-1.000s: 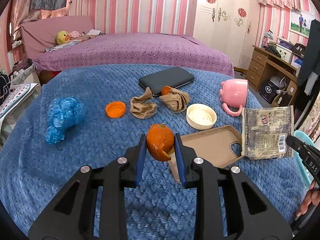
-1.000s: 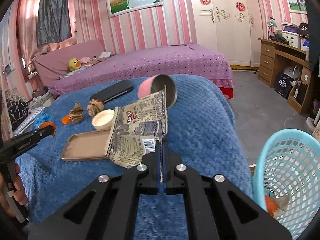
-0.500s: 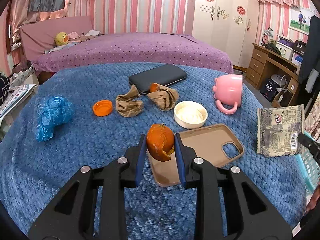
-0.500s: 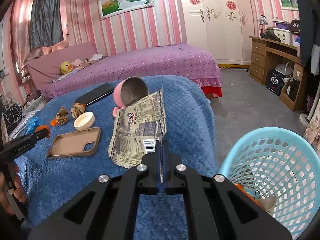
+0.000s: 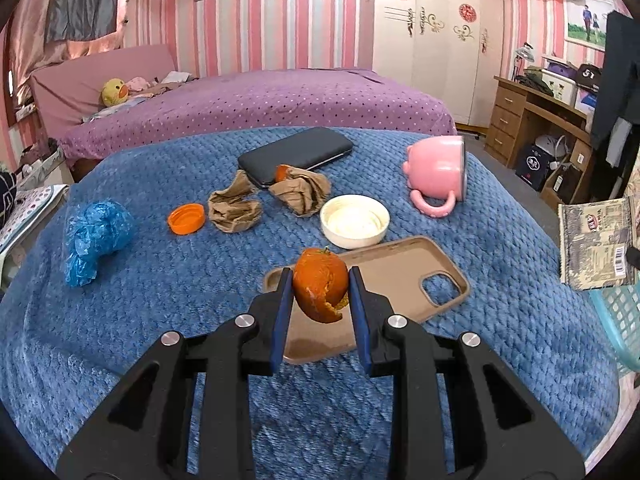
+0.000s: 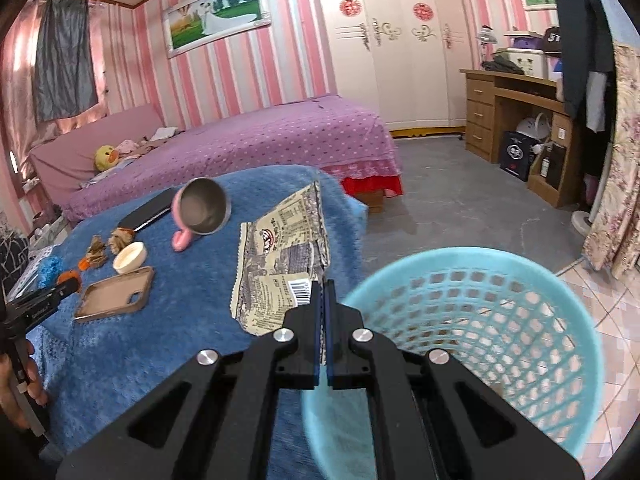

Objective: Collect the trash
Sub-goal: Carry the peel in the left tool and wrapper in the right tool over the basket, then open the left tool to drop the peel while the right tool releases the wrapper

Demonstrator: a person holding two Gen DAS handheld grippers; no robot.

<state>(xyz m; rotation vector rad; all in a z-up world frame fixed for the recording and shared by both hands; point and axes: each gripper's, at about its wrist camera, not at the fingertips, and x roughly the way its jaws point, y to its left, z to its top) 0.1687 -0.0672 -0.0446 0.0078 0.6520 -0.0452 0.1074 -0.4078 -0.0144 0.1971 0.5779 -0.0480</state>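
The right gripper (image 6: 322, 300) pinches the wrapper (image 6: 280, 264) beside the basket (image 6: 472, 320); it should release only above the rim. The left gripper (image 5: 320, 296) clamps the peel (image 5: 320, 290) over the table (image 5: 160, 320), waiting.

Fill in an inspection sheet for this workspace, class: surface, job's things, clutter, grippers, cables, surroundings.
Surface: blue blanket.
Job's things: orange peel; snack wrapper; turquoise basket; brown paper wads; blue plastic bag; orange cap.
Clutter: pink mug on its side; phone case; black phone; white lid.
Grippers: left gripper shut on peel; right gripper shut on wrapper.
Cables: nothing seen.
Surroundings: purple bed, wooden desk.
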